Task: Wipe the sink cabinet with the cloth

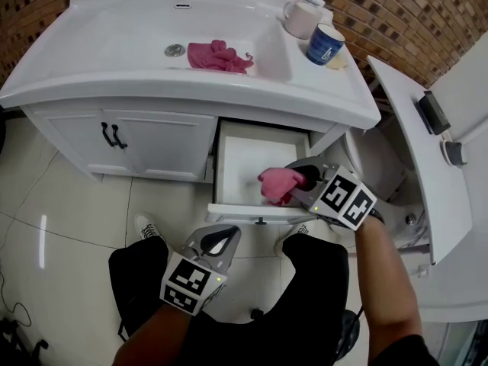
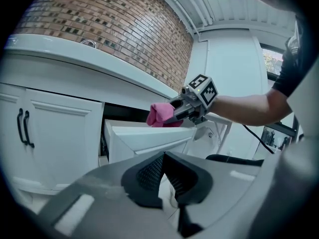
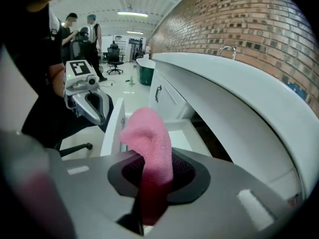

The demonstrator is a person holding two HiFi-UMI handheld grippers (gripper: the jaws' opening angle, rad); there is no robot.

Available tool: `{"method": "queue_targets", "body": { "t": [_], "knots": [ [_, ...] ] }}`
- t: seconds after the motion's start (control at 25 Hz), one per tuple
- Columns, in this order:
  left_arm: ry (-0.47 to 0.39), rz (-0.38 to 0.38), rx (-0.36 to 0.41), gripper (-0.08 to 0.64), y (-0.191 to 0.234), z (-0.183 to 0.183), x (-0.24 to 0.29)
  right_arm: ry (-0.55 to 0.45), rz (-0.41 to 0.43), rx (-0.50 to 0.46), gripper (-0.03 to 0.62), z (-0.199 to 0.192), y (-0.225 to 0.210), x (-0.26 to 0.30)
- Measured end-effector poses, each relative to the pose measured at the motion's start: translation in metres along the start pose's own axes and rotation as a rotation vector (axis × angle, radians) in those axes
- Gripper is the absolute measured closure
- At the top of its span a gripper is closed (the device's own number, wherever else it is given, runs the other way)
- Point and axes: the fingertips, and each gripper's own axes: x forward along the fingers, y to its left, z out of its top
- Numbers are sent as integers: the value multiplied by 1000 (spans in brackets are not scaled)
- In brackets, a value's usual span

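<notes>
Over open drawer (image 1: 255, 170): right gripper (image 1: 300, 186) clamps bunched pink cloth (image 1: 278, 184).

Head view steeply down over the cabinet (image 1: 160, 139); left gripper view low before it; right gripper view close along its front; drawer (image 1: 242, 166) shared.

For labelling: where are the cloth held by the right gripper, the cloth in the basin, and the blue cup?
held cloth (image 3: 148, 138): right gripper view, its folded top.
basin cloth (image 1: 216, 55): head view, middle of the bunch.
blue cup (image 1: 323, 46): head view, its outer wall.
</notes>
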Motion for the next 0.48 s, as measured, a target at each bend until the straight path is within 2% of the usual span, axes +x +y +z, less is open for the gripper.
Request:
{"method": "queue_targets", "body": {
  "t": [0.16,0.24,0.32,0.36,0.4,0.48],
  "knots": [
    [-15,7,-6,554,-4,5,-2,80,-165,92,511,-46,-24,-35],
    [-38,24,-19,554,-2,10,-6,42,-271,174,511,-47,-32,-57],
    [-71,55,-36,554,5,17,-12,-93,-338,242,511,-18,-26,-74],
    [-89,76,-46,554,9,21,-16,-173,-345,247,511,4,-15,-77],
    [-106,99,-55,554,14,26,-21,-238,-338,225,511,28,-1,-76],
    [-135,152,-61,554,25,34,-33,-304,-313,138,511,72,31,-65]
  ]
}}
